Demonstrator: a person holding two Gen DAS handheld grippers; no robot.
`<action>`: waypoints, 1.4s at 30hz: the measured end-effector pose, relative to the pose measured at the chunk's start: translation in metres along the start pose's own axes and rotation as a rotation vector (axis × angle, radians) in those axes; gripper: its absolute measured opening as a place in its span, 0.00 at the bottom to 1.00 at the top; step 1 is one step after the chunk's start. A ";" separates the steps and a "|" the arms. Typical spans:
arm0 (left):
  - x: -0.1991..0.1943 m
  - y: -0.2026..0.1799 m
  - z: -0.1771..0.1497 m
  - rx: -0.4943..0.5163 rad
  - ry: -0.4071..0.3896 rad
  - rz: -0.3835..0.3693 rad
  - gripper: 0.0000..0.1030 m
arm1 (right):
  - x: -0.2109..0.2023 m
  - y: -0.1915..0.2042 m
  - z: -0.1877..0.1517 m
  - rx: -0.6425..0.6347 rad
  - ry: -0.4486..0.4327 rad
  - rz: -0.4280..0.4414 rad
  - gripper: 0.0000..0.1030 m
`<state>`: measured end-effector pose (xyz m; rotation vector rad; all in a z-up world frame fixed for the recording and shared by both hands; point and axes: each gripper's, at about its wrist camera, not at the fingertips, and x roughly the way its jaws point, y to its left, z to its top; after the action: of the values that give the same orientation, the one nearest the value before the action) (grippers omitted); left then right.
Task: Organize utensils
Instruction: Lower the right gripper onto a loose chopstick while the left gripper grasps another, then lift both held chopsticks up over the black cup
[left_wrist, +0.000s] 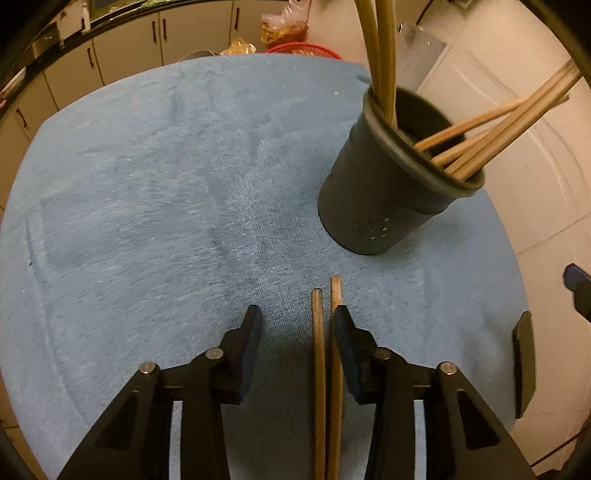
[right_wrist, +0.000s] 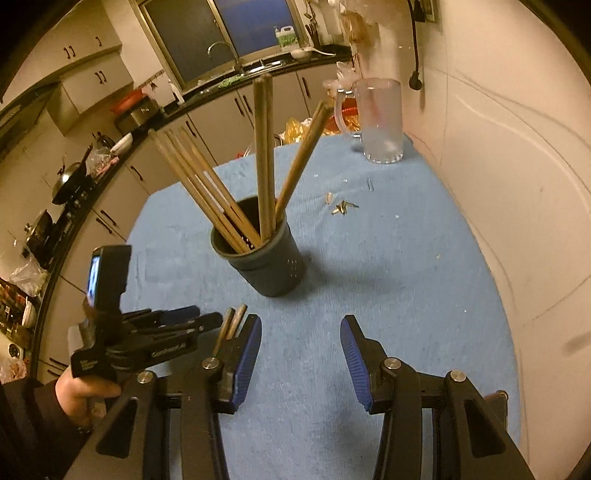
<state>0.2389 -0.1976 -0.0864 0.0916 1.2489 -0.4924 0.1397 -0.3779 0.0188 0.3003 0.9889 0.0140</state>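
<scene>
A dark round holder (left_wrist: 384, 192) stands on the blue towel (left_wrist: 147, 184) with several wooden chopsticks (left_wrist: 476, 129) leaning out of it. In the right wrist view the holder (right_wrist: 267, 260) is just ahead. My left gripper (left_wrist: 297, 321) is open over the towel. Two loose chopsticks (left_wrist: 319, 369) run lengthwise between its fingers, close against the right finger (left_wrist: 345, 332) and clear of the left one. In the right wrist view the left gripper (right_wrist: 212, 319) sits low on the left, with the chopstick tips (right_wrist: 236, 314) beside it. My right gripper (right_wrist: 301, 325) is open and holds nothing.
A frosted glass mug (right_wrist: 380, 122) stands at the towel's far right corner. Small screws (right_wrist: 343, 208) lie behind the holder. A white wall (right_wrist: 517, 184) borders the right side. Kitchen cabinets (right_wrist: 110, 221) and a counter run along the left. A hand (right_wrist: 79, 395) holds the left gripper.
</scene>
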 end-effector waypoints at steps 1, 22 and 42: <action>0.004 -0.001 -0.001 0.006 0.009 0.007 0.33 | 0.003 0.002 0.001 -0.002 0.004 -0.002 0.47; -0.023 0.075 -0.025 -0.078 0.043 -0.070 0.06 | 0.129 0.071 -0.012 0.034 0.196 0.144 0.30; -0.011 0.084 -0.020 -0.143 0.083 -0.066 0.07 | 0.105 0.099 -0.006 -0.038 0.133 0.088 0.08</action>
<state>0.2528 -0.1129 -0.0993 -0.0508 1.3681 -0.4584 0.2053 -0.2660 -0.0452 0.3113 1.1053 0.1340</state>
